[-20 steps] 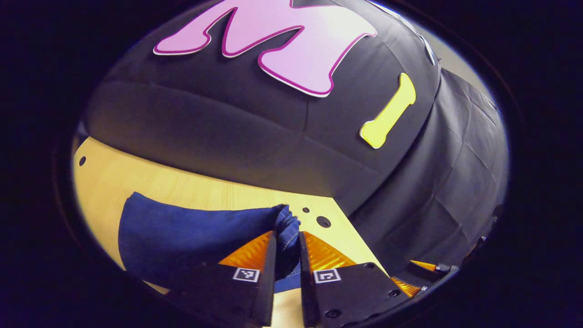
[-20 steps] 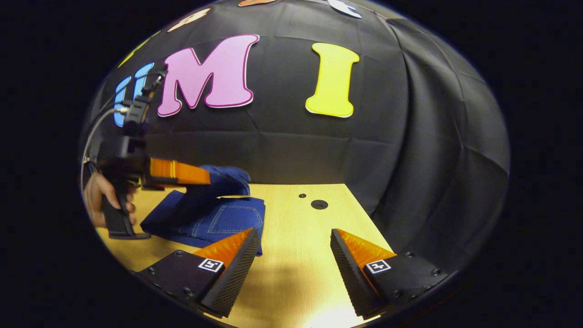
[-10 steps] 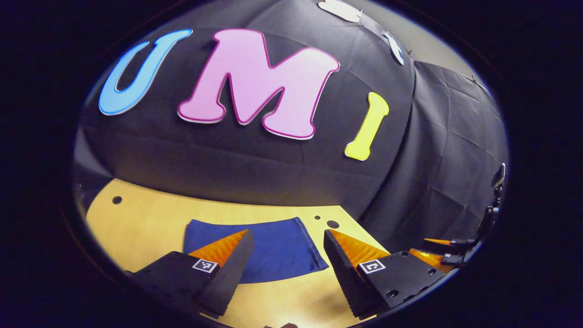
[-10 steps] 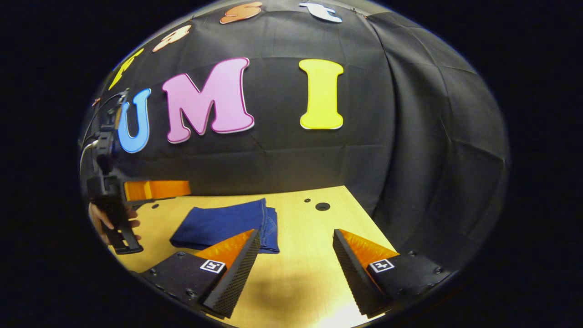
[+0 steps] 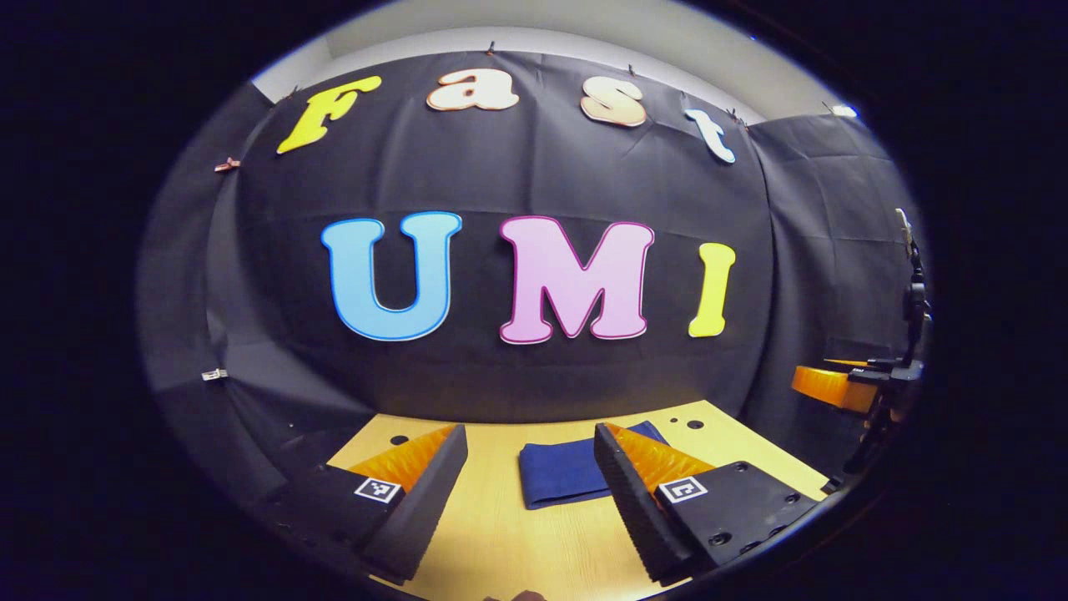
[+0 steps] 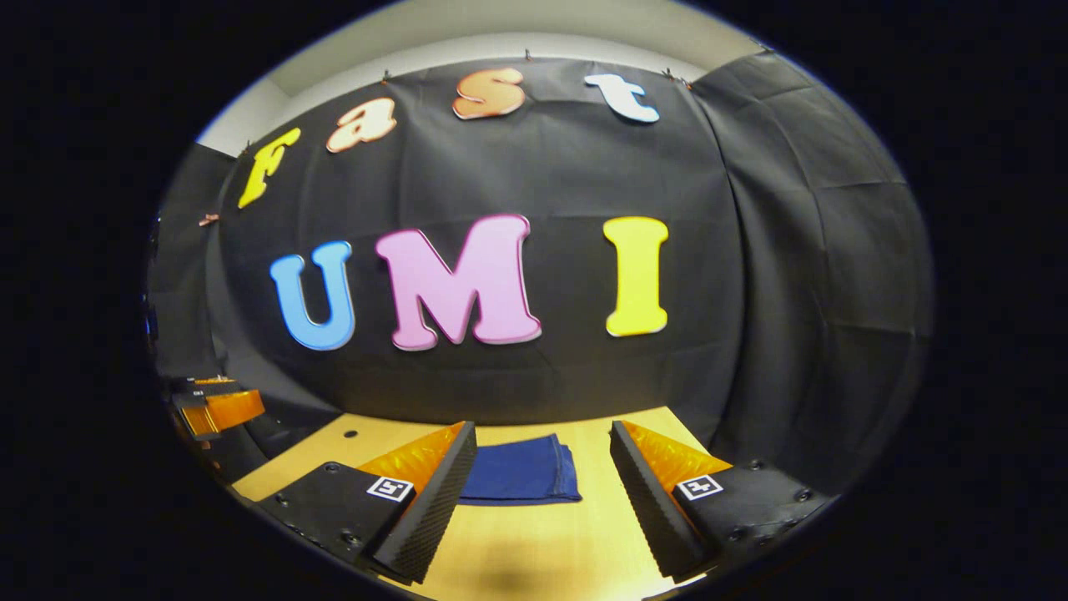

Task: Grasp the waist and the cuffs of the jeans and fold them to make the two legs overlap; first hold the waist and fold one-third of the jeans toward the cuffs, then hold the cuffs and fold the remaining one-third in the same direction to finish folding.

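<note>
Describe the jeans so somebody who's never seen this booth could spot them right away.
Start at the light wooden table in front of the black cloth wall. The jeans lie flat near its far edge, ahead of the open right tool and also ahead of the open left tool. They are a small dark blue folded rectangle, the one piece of cloth on the tabletop.

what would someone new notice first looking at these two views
The folded jeans lie as a small flat bundle on the wooden table, framed between the fingers of the open right gripper. In the left gripper view the left gripper is also open, apart from the jeans.
</note>
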The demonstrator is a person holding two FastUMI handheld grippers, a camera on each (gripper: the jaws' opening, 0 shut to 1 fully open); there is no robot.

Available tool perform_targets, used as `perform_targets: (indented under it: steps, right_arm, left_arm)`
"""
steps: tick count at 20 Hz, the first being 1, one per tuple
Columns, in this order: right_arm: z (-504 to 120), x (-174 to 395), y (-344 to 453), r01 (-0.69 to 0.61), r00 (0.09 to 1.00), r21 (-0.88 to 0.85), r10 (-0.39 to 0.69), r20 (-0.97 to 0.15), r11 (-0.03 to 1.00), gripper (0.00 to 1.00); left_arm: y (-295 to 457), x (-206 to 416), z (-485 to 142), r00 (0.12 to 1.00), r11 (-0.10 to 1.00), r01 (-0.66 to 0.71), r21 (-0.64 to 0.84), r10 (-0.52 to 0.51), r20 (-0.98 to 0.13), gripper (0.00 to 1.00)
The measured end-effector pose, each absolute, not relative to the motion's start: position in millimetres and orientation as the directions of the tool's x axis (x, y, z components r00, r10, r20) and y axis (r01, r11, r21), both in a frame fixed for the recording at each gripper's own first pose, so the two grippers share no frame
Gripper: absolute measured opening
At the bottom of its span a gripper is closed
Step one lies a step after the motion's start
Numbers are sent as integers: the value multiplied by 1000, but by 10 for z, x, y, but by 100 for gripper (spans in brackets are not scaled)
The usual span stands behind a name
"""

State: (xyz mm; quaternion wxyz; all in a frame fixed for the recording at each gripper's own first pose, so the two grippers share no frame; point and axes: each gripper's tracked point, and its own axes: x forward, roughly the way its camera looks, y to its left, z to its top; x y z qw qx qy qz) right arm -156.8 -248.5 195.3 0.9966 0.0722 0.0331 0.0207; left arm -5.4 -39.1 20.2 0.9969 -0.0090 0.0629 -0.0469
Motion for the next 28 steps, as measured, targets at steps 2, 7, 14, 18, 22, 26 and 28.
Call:
perform_targets:
  steps: [2, 7, 14, 18, 22, 26, 28]
  right_arm:
    - [2209, -1762, -2279, -68, 997, 118, 71, -17, 991, 98]
    - [2415, -2192, -1777, -155, 988, 63, 153, 30, 986, 98]
    - [2431, -2264, -1137, -338, 941, 33, 337, 34, 940, 97]
    - [2550, -2194, -1026, -386, 919, -19, 387, 76, 922, 96]
    - [2585, -2223, -914, -416, 906, -13, 416, 81, 909, 96]
    - [2547, -2260, -901, -416, 907, 3, 414, 70, 910, 96]
    - [2526, -2267, -907, -413, 909, 9, 412, 61, 911, 96]
  left_arm:
    - [-302, -219, 261, 992, 995, 71, -68, -77, -95, 96]
    - [6, -730, 265, 998, 994, -4, -105, -2, -55, 96]
    - [398, -1086, 299, 982, 969, -188, -157, 181, -58, 96]
    - [545, -1270, 265, 969, 947, -245, -208, 239, -57, 96]
    - [566, -1317, 350, 967, 947, -255, -194, 252, -43, 96]
    - [510, -1301, 396, 971, 958, -238, -163, 236, -31, 96]
    - [466, -1305, 407, 974, 962, -227, -153, 226, -27, 96]
